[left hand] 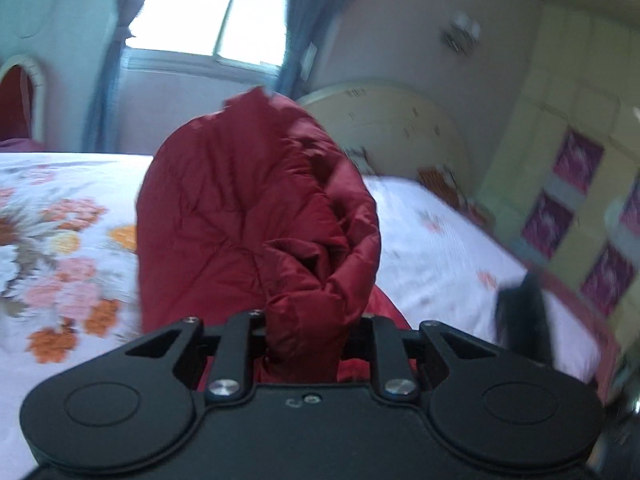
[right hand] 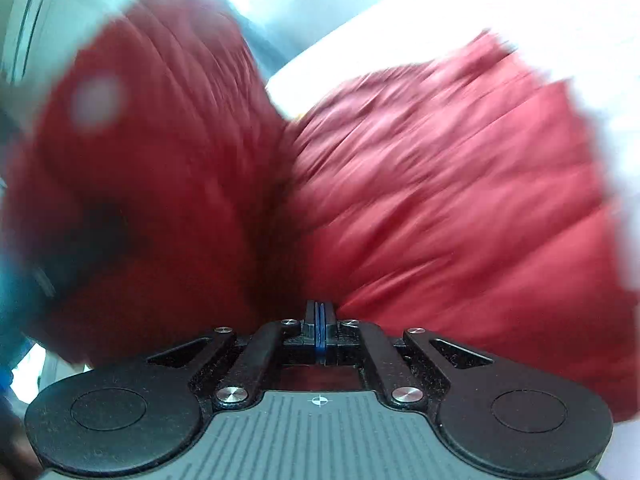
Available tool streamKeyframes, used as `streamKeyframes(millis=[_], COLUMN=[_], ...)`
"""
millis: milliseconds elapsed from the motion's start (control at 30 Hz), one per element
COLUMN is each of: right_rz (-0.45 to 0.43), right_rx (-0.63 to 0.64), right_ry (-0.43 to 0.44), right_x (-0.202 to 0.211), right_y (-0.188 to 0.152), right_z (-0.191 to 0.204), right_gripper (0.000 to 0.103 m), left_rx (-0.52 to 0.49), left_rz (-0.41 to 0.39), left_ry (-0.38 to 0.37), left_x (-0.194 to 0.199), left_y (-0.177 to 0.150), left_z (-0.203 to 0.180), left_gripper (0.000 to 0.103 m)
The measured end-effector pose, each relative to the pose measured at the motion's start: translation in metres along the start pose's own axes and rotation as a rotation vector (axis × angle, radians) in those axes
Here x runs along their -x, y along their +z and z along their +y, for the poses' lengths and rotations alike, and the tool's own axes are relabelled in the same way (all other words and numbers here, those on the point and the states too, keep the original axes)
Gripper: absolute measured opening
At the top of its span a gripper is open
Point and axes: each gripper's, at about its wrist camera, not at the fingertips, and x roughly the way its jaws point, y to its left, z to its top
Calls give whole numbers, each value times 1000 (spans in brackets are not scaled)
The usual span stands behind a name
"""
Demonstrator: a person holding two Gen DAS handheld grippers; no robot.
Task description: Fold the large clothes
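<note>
I have the bed (left hand: 440,240) filling most of the left view, its floral sheet running from near left to the far headboard (left hand: 392,120), with a window (left hand: 216,8) beyond. Over it hangs the red jacket (left hand: 256,216), a puffy quilted piece bunched into a tall lump that rises straight ahead of my left gripper (left hand: 306,332), whose fingers are clenched on a thick wad of its fabric. In the right view the jacket (right hand: 440,200) is badly blurred but spreads wide, far and to both sides, with white bedding behind. My right gripper (right hand: 319,320) shows its fingers pressed flat together; I judge a thin edge is pinched there, but I cannot tell for sure. Each hand has the jacket directly in front of it, so neither is nearer; I cannot tell the long axis.
</note>
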Motion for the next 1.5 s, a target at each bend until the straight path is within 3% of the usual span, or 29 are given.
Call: streamKeyframes(millis=[133,300,367,400,433,467,500,567,600,633,700,800,867,1000,1067,1167,1333,1500], right_rz=[-107,-178,-210,-229,-268,-318,-335,-331,-333,-340,-344,-329,-293,-211,-177,-174,-169,-121], right_rx=[-84,-136,-162,-165,-152,-117,-88,-59,-48,-35,7,77,106,125,131,159,195,123], right_ry=[-59,-114,-137,-165,-187,-177,-176,-181,-175,-165,-147,-142,-150,-178,-186,-225,-372,-403], right_x=[56,98,109,113,117,123,127,130,131,132,130,117,94,50,38,37,36,17], right_y=[25,32,29,29,29,29,30,32,33,34,43,57,72,96,102,97,79,68], right_z=[-54,-82,-85,-84,-78,-72,-66,-57,-51,-45,-33,-12,-3,-4,-7,-11,-27,-63], right_gripper=[0,0,6,49,93,93,92,71,67,66,66,66,66,63,21,12,12,12], left_rx=[-25,-45,-38,-27,-28,-35,-43,-36,-12,14,52,99,126,211,204,162,48,20], left_rz=[119,233,241,241,245,247,244,224,207,166,65,-10,2,78,118,128,200,291], left_ry=[-51,-83,-103,-121,-145,-171,-186,-203,-221,-244,-262,-185,-99,-63,-63,-95,-114,-134], left_x=[-35,-71,-74,-72,-69,-64,-60,-47,-38,-25,-3,6,-10,-62,-81,-85,-117,-148], left_y=[-15,-36,-39,-40,-41,-43,-43,-42,-39,-34,-23,-5,5,13,15,15,16,10], left_z=[-22,-33,-33,-33,-35,-37,-35,-34,-28,-21,-3,34,63,105,108,98,69,58], left_gripper=[20,21,35,40,54,65,67,63,60,52,49,49,47,39,31,29,27,26])
